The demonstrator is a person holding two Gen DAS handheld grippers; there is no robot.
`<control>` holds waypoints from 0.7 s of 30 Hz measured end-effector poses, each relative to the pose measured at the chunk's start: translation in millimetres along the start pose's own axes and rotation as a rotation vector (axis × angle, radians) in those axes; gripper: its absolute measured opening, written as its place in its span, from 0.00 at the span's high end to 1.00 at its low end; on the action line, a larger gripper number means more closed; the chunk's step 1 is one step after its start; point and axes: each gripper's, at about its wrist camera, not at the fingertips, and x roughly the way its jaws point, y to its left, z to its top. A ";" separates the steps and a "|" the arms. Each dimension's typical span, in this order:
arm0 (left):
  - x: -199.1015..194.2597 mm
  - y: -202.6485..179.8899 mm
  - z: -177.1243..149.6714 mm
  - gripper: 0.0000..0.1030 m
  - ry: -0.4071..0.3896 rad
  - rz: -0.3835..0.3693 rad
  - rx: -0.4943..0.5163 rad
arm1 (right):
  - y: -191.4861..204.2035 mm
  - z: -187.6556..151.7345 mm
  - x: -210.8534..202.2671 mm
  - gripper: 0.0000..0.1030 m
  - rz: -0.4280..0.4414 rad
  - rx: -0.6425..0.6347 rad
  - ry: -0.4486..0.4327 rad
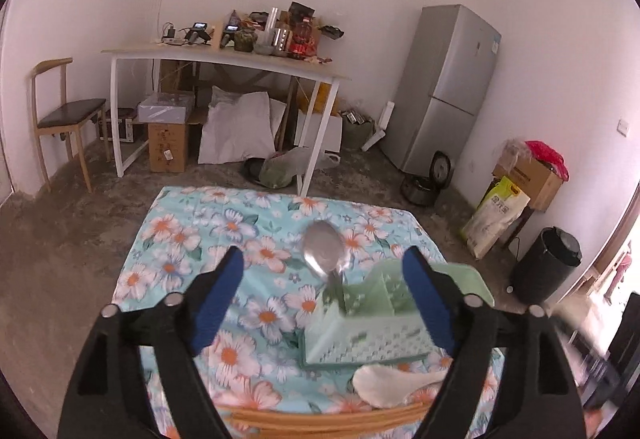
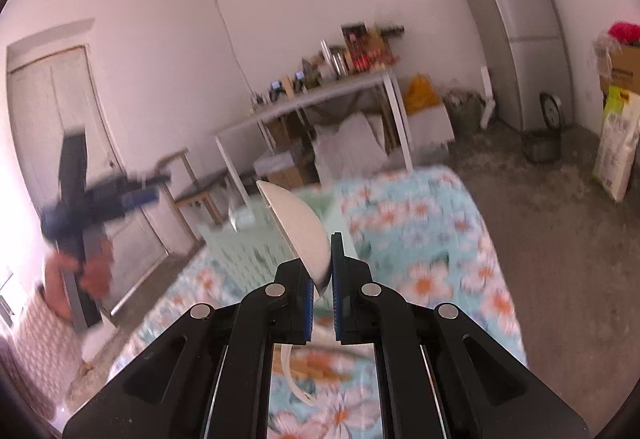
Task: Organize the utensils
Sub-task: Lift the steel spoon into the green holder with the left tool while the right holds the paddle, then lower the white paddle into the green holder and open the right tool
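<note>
One white rice paddle [image 2: 298, 225] is clamped at its neck by the right gripper [image 2: 320, 291], jaws nearly closed on it, blade projecting forward and up, handle trailing below. Green utensil caddy [image 2: 244, 251] lies ahead-left of that gripper; a metal spoon [image 1: 323, 249] stands in it. Left gripper [image 1: 324, 303] hovers above the caddy, jaws wide, empty. No legible labels.

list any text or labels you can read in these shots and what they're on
None can be read for certain.
Yellow-and-white sack by the wall: large printed characters, too blurred to read.
Cardboard box above it: dark print, too small.
Fridge: sticker near the top corner, illegible.
Brown box under the white table: small label, illegible.
</note>
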 end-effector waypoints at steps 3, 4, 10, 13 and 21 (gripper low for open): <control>-8.8 6.6 -22.6 0.16 0.013 -0.003 -0.025 | 5.1 26.5 -6.4 0.94 0.022 -0.012 -0.072; -10.5 8.0 -31.0 0.15 0.023 -0.012 -0.033 | 7.3 36.0 -7.7 0.94 0.028 -0.017 -0.100; -14.7 15.5 -77.3 0.08 0.073 -0.016 -0.041 | 18.1 79.8 7.2 0.94 0.032 -0.039 -0.222; -13.4 18.3 -96.7 0.06 0.098 -0.004 -0.034 | 18.9 90.0 24.9 0.94 0.022 -0.037 -0.243; -11.4 25.9 -124.8 0.05 0.134 0.011 -0.049 | 10.0 84.6 84.8 0.94 -0.022 -0.023 -0.207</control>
